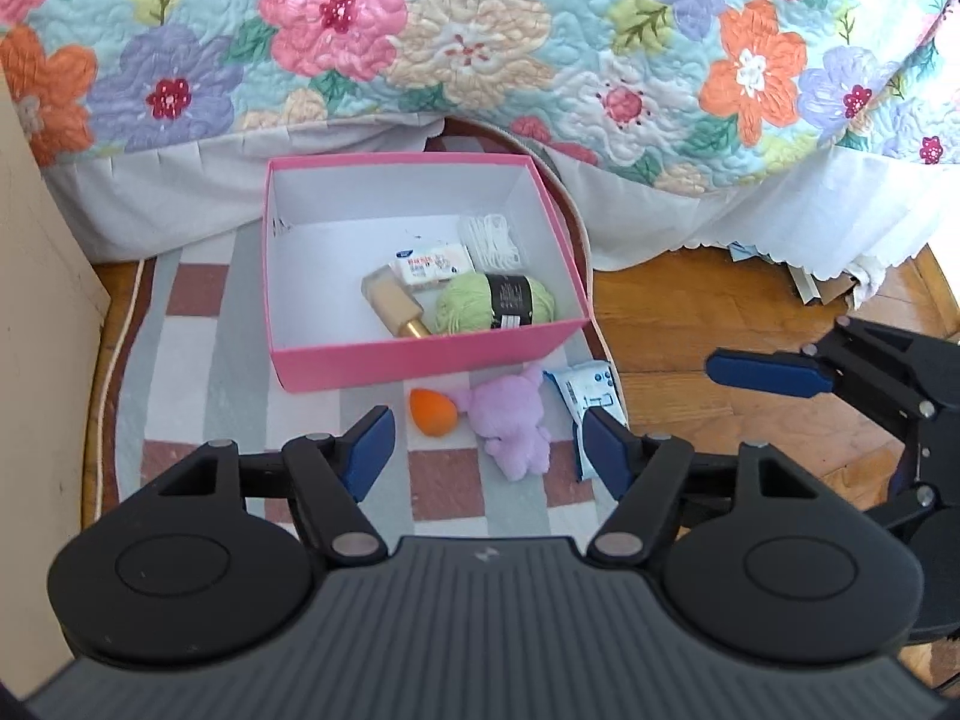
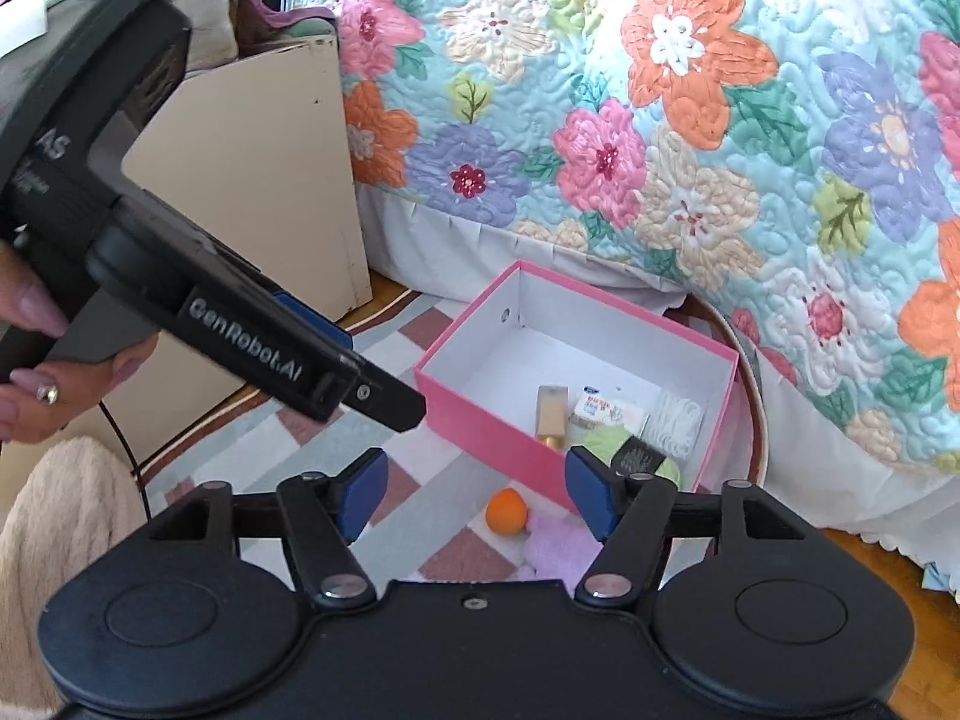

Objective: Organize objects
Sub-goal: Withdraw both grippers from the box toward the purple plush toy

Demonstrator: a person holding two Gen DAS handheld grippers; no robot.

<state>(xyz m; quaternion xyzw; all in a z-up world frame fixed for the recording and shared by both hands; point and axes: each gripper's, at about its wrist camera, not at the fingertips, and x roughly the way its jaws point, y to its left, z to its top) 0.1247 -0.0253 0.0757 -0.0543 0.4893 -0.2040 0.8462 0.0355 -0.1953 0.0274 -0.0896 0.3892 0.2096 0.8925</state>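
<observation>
A pink box (image 1: 420, 357) stands on the checked rug and holds a green yarn ball (image 1: 480, 303), a gold-capped bottle (image 1: 393, 303), a white packet (image 1: 432, 264) and a clear bag of white pads (image 1: 492, 240). In front of it lie an orange sponge (image 1: 429, 411), a purple plush toy (image 1: 513, 423) and a blue-white wipes pack (image 1: 591, 402). My left gripper (image 1: 489, 450) is open and empty above these loose things. My right gripper (image 2: 474, 495) is open and empty above the sponge (image 2: 506, 512) and plush (image 2: 561, 546), near the box's (image 2: 480, 414) front corner.
A bed with a floral quilt (image 1: 480, 42) and white skirt stands behind the box. A beige cabinet (image 2: 270, 180) is on the left. Wooden floor (image 1: 690, 312) lies right of the rug (image 1: 198, 360). The right gripper's fingers (image 1: 768, 373) show at the right in the left wrist view.
</observation>
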